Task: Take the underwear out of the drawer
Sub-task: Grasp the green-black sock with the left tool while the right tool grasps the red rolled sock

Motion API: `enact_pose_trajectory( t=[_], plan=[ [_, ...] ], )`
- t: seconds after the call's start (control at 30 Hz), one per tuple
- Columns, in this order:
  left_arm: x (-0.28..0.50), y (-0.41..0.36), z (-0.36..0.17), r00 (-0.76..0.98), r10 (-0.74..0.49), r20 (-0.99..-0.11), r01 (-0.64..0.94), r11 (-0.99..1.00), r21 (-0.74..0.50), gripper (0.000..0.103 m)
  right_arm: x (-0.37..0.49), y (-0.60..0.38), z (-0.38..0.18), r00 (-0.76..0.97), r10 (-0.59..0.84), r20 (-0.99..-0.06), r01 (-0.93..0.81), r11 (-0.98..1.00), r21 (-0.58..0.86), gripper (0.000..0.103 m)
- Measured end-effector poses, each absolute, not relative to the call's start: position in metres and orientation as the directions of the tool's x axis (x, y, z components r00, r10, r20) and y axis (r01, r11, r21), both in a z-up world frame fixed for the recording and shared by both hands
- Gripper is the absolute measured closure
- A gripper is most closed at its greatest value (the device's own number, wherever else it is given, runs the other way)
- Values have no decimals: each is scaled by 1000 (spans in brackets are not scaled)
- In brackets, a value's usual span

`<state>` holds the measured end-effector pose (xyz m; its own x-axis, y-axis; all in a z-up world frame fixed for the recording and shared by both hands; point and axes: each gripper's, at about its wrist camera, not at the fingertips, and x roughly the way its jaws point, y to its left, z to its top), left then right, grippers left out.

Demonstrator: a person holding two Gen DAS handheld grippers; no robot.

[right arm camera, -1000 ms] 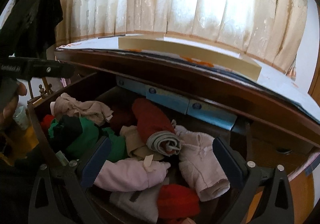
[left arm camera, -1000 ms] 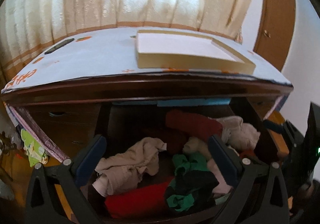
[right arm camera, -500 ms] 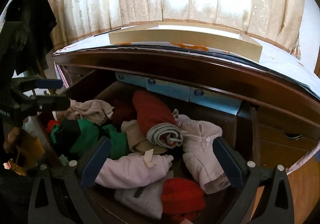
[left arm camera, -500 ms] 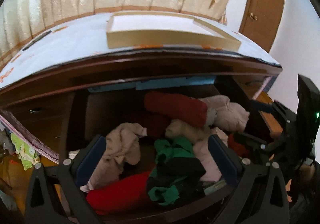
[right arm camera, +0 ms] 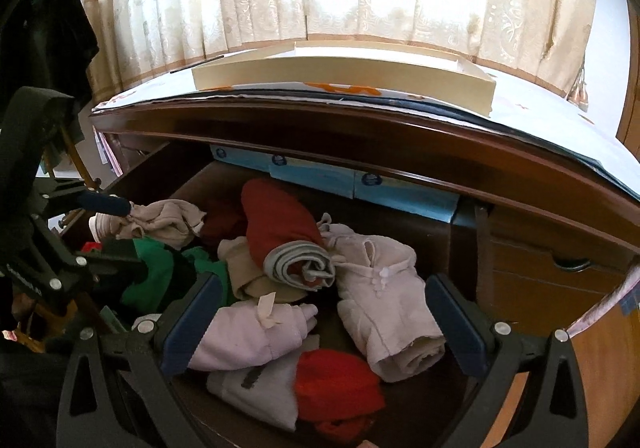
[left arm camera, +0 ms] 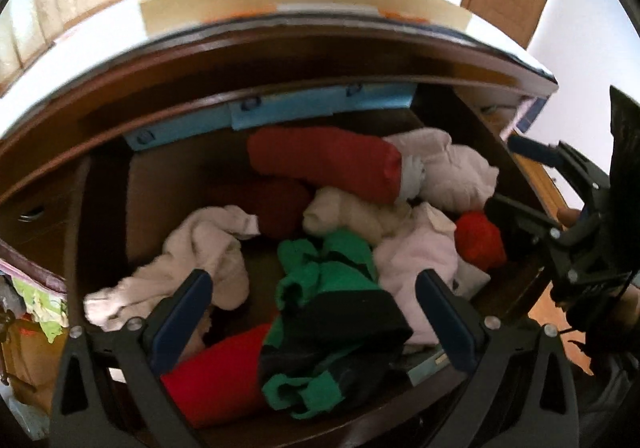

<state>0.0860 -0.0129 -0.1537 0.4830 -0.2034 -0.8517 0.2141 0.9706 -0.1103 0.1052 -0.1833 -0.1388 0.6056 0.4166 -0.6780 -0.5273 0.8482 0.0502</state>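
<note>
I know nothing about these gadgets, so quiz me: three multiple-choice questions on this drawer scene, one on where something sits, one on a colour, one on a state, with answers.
1. Where does the shallow cream tray sit?
A. inside the drawer
B. on top of the desk, above the drawer
C. on the floor

2. What colour is the garment with black trim near the left gripper?
A. green
B. yellow
C. blue

3. How do the right gripper's fingers stand?
A. shut on a red roll
B. shut on nothing
C. open, holding nothing

Answers:
1 B: the tray rests on the desk top, in front of the curtain.
2 A: the green garment lies at the front of the open drawer.
3 C: both blue pads are spread wide above the pale clothes, gripping nothing.
</note>
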Motion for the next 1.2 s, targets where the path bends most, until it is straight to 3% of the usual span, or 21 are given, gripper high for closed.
enact_pose_trajectory(
  t=[0.37, 0.47, 0.63, 1.2],
  plan=[
    [96, -23, -177, 385, -227, -895, 277, 953, -123, 24, 109, -181, -138, 602, 403, -689, -531, 847, 32, 1],
    [96, -25, -184, 354, -242, -903, 294, 946, -138, 53, 110, -179, -137, 604, 395, -692, -530, 848, 21, 0],
    [92, -23, -180, 382, -268, -884, 301, 941, -156, 78, 113, -175, -132, 593, 391, -703, -546, 838, 6, 0],
    [82, 12, -127, 624, -170, -763, 189, 980, -64, 81, 142, -112, -145, 487, 323, -811, -679, 724, -119, 3]
  ],
)
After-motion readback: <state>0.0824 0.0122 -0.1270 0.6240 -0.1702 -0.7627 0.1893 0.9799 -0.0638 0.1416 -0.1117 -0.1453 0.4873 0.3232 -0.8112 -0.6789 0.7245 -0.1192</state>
